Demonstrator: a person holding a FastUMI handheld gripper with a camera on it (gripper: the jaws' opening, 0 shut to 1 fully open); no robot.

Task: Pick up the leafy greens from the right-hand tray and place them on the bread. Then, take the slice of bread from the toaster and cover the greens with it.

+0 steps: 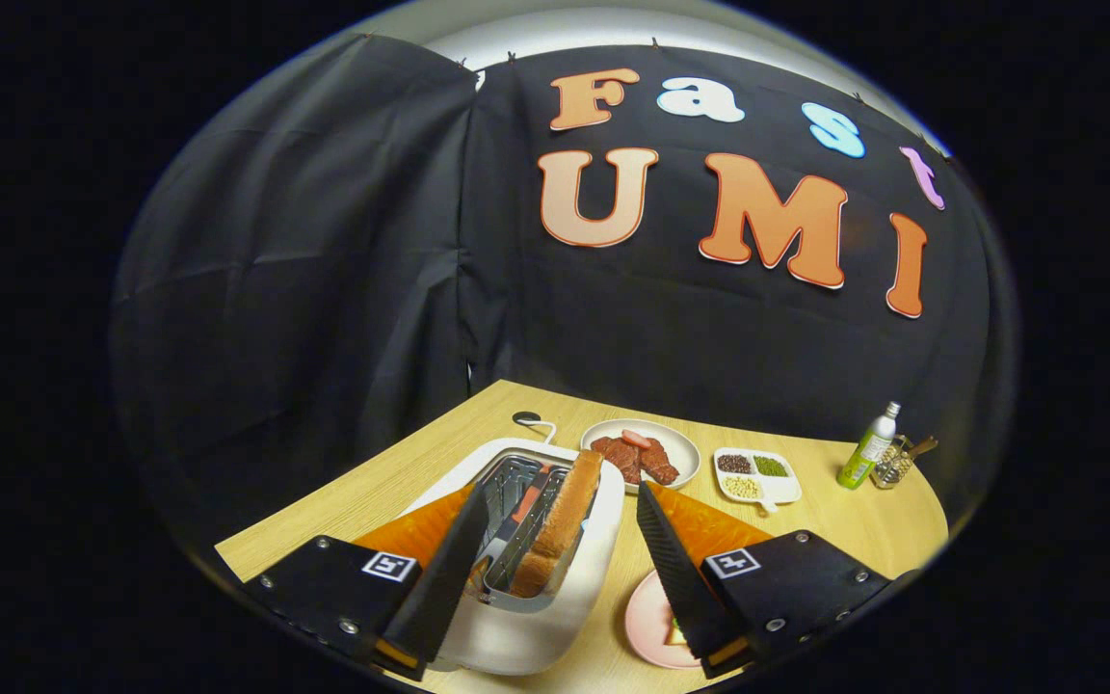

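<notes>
Hovering over the toaster (526, 569) with my fingers (560, 569) spread wide and empty, I have the slice of bread (560, 525) standing upright in the slot between them. To lift it cleanly, I judge I should sink lower, centre on its crust, pinch its flat faces, then pull straight up. The pink plate (649, 631) sits just beside the toaster on the bench (391, 482).
</notes>
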